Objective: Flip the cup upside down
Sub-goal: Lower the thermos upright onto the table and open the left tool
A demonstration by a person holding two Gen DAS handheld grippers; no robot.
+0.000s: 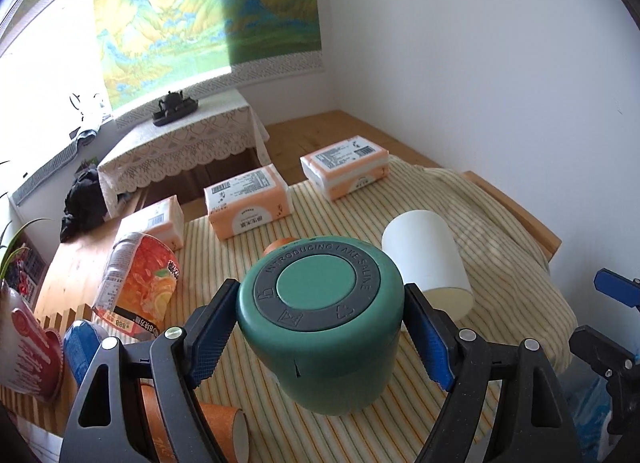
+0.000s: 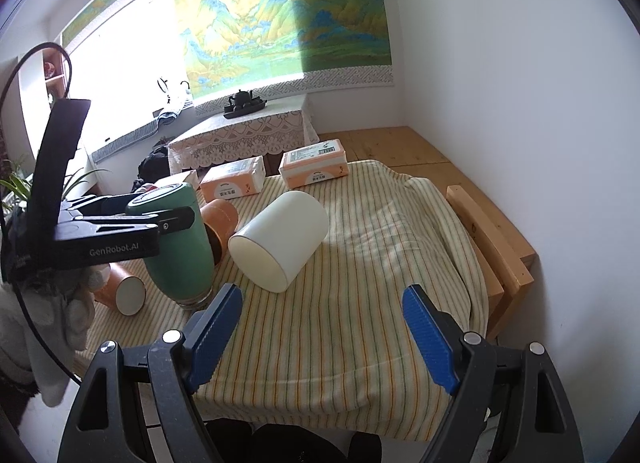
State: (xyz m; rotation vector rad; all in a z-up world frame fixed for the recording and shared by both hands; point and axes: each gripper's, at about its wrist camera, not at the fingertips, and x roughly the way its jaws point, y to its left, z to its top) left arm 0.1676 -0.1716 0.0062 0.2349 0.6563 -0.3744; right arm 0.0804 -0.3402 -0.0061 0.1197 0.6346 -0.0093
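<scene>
A green cup [image 1: 324,327] stands upside down on the striped cloth, its grey-ringed base up; it also shows in the right wrist view [image 2: 180,247]. My left gripper [image 1: 320,335] is around it, its blue pads [image 1: 212,339] close to the cup's sides with small gaps showing. In the right wrist view the left gripper's arm [image 2: 108,231] reaches across the cup's upper part. My right gripper [image 2: 320,335] is open and empty over the cloth near the table's front edge.
A white paper cup [image 2: 280,239] lies on its side beside the green cup. Orange paper cups [image 2: 120,287] lie to the left. Tissue packs [image 2: 314,167] sit at the far edge. A snack bag [image 1: 136,283] lies at left. The striped cloth [image 2: 360,303] covers the table.
</scene>
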